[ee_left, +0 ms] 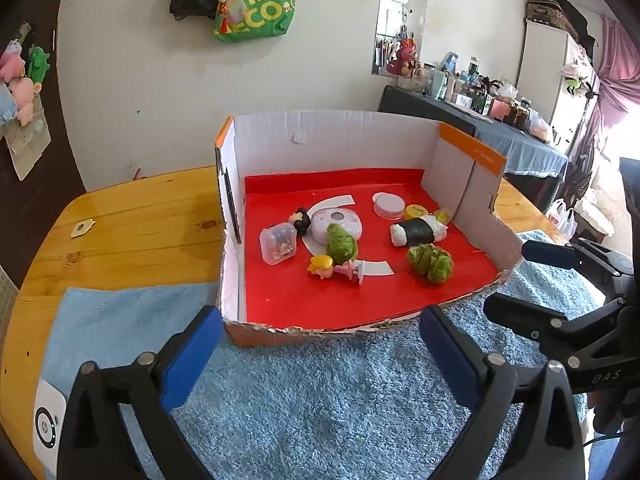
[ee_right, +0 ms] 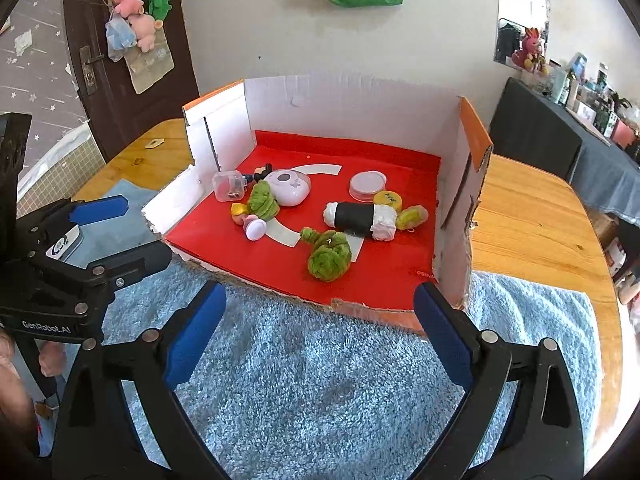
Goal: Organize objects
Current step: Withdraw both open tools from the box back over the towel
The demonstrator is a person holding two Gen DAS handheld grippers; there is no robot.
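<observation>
While the cardboard box [ee_left: 340, 136] sits on the wooden table [ee_left: 132, 216] with its cut-down front edge touching the blue rug [ee_left: 320, 392], all the small things lie inside on its red liner [ee_left: 304, 300]. Near the left wall you see a clear plastic case [ee_left: 278, 243], with a dark-haired figurine [ee_left: 301, 219] and a white oval device [ee_left: 338, 224] just beside it. A green yarn bundle [ee_left: 341, 245] leans against that device, and a blonde figurine [ee_left: 322, 266] lies on its side in front. To the right rest a black-and-white roll [ee_left: 418, 231], a round white lid [ee_left: 389, 205], a yellow cap [ee_left: 416, 212], and a second green yarn bundle [ee_left: 430, 263] nearer the front.

Your left gripper [ee_left: 320, 344] hovers over the rug before the box, jaws spread wide and empty. Your right gripper [ee_right: 320, 328] hangs beside it, likewise wide apart, grasping nothing.
</observation>
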